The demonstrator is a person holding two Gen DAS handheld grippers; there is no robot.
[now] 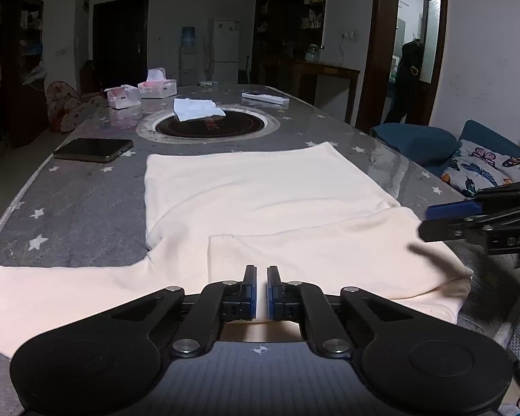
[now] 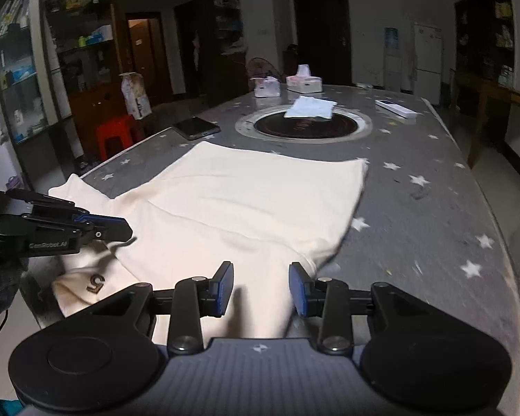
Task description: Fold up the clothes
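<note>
Clearly spread across grey table (image 1: 86, 201): cream shirt (image 1: 246, 194), folded sleeve at 6 o'clock. Left gripper (image 1: 261, 274) clenched on near hem; right gripper (image 2: 261, 274) released, straddling cloth. Risk: hem slipping when lifted, undoing fold.

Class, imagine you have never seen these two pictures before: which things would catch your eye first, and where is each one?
The cream garment stands out first, spread flat over the near half of the grey star-patterned table. Next comes the left gripper, its jaws shut on the garment's near edge. Beyond lie a dark round inset with a white cloth on it, and a phone at left.
</note>
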